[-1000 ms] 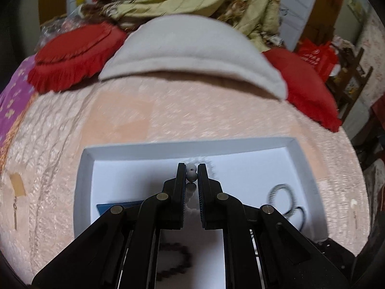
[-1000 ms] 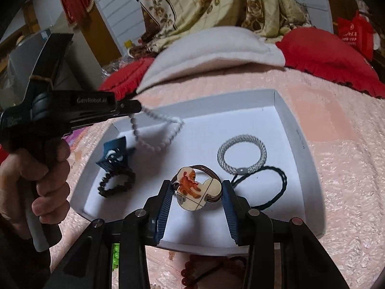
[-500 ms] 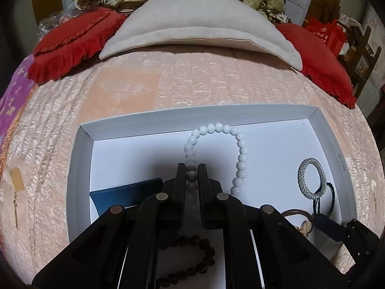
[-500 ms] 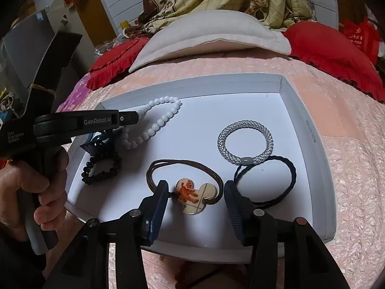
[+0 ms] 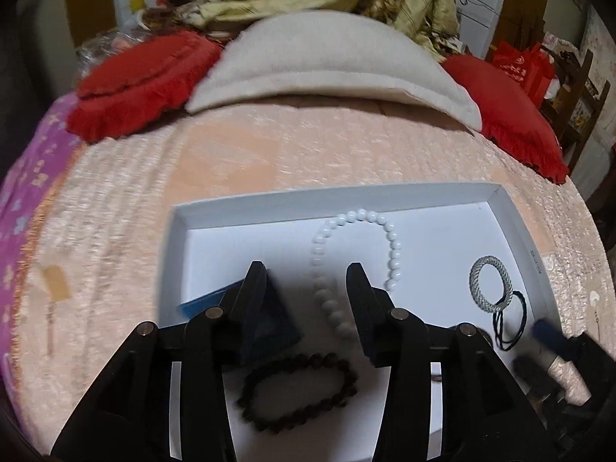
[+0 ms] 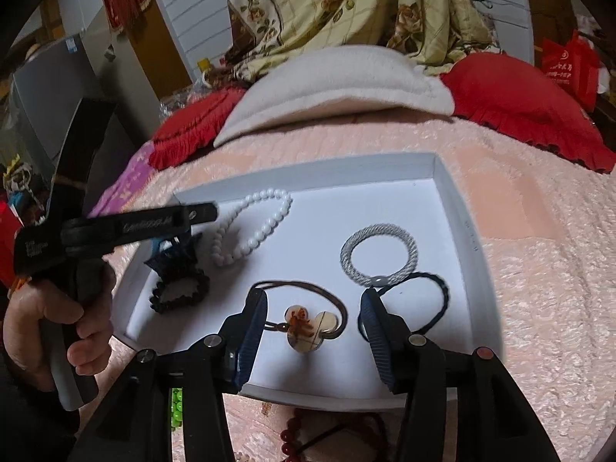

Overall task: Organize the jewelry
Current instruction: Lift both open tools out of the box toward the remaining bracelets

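A white tray [image 6: 454, 208] lies on the pink bedspread; it also shows in the left wrist view [image 5: 181, 231]. In it lie a white bead bracelet [image 5: 389, 246] [image 6: 265, 223], a dark bead bracelet [image 5: 296, 396] [image 6: 181, 296], a blue clip [image 5: 269, 323], a silver hair tie [image 6: 379, 254], a black hair tie [image 6: 423, 300] and a brown hair tie with a cartoon charm [image 6: 308, 327]. My left gripper [image 5: 308, 281] is open and empty, over the white beads. My right gripper [image 6: 313, 304] is open and empty, over the charm.
A white pillow [image 5: 327, 65] and red cushions [image 5: 134, 84] lie at the bed's far end. Red beads [image 6: 308, 439] and green beads [image 6: 176, 408] lie on the bedspread in front of the tray, under my right gripper.
My left gripper opened and let go of the white bead bracelet, which now lies in the tray. My right gripper opened wider and drew back from the charm hair tie.
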